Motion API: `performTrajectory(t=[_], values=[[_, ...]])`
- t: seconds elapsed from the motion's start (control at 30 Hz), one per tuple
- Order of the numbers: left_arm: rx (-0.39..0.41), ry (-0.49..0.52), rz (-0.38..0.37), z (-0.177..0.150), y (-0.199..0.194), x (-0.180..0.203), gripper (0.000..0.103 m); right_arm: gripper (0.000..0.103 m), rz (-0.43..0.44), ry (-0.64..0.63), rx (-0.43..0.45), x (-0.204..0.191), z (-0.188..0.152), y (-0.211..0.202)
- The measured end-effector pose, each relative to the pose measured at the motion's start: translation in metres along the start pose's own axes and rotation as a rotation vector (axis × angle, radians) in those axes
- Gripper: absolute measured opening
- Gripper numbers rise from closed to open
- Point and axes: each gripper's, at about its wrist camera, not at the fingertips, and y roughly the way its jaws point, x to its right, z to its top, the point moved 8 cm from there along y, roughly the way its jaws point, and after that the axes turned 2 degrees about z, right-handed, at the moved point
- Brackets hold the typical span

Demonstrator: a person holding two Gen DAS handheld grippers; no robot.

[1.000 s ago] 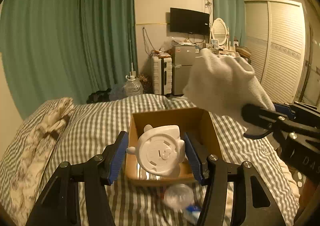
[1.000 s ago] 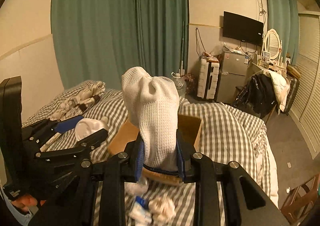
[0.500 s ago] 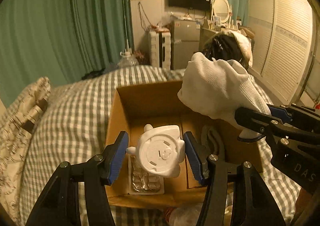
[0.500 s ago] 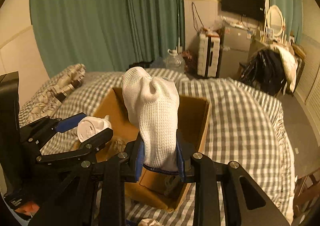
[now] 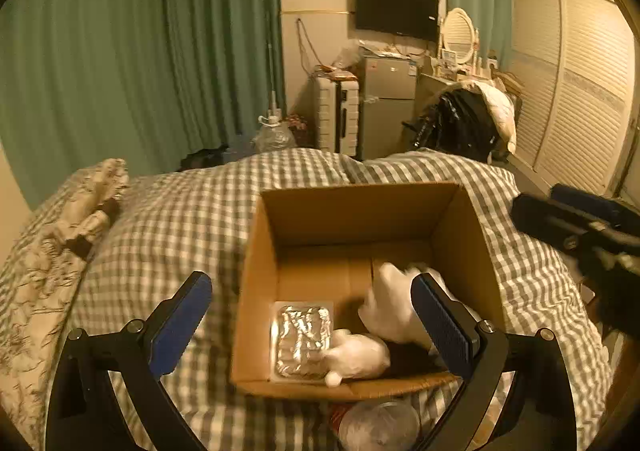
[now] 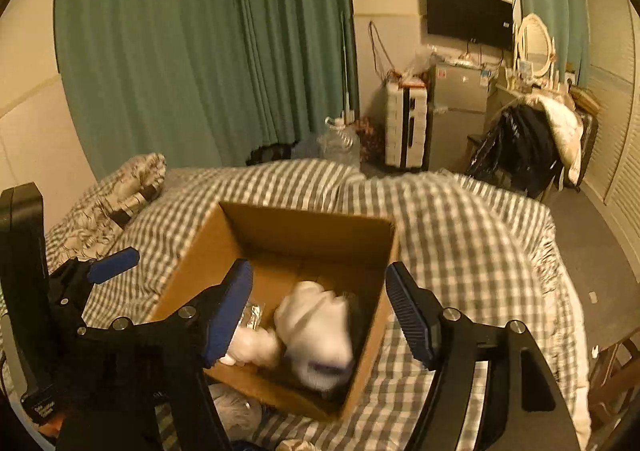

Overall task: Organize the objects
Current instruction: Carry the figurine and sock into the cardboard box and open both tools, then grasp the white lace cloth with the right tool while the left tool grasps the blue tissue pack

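Observation:
An open cardboard box (image 5: 352, 211) sits on the checked bed. My left gripper (image 5: 309, 281) hangs over its near edge, its jaws opening wide with nothing pressed between them. The white round toy (image 5: 356, 357) lies blurred on the box floor beside a foil blister pack (image 5: 302, 339). A white knit glove (image 6: 320, 323) lies blurred in the box (image 6: 304, 229) below my right gripper (image 6: 318, 268), whose jaws are opening and are off it. The toy (image 6: 252, 347) lies left of the glove. The glove (image 5: 392, 311) also shows behind my left gripper's right finger.
The grey checked bedspread (image 5: 168, 235) surrounds the box, and a patterned pillow (image 5: 60, 251) lies at the left. A clear plastic item (image 5: 380, 427) rests in front of the box. Beyond the bed are a chair draped with jackets (image 6: 528, 143), a fridge (image 6: 456, 107) and green curtains.
Both grippers sank toward the box and opened. The left one let go of the white toy and the right one let go of the white glove; both things now lie inside the box.

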Motion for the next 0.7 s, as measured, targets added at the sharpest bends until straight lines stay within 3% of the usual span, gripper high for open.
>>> performTrajectory(t=[0.37, 0.53, 0.7], values=[[0.133, -0.053, 0.068, 0.027, -0.125, -0.021, 0.103, 0.08, -0.035, -0.098, 0.13, -0.024, 0.026, -0.136], [0.148, -0.058, 0.104, 0.015, -0.16, -0.021, 0.103, 0.083, -0.033, -0.139, 0.158, -0.034, 0.02, -0.185], [0.12, -0.076, 0.125, -0.02, -0.165, -0.014, 0.103, 0.084, -0.025, -0.18, 0.13, -0.04, -0.008, -0.199]])
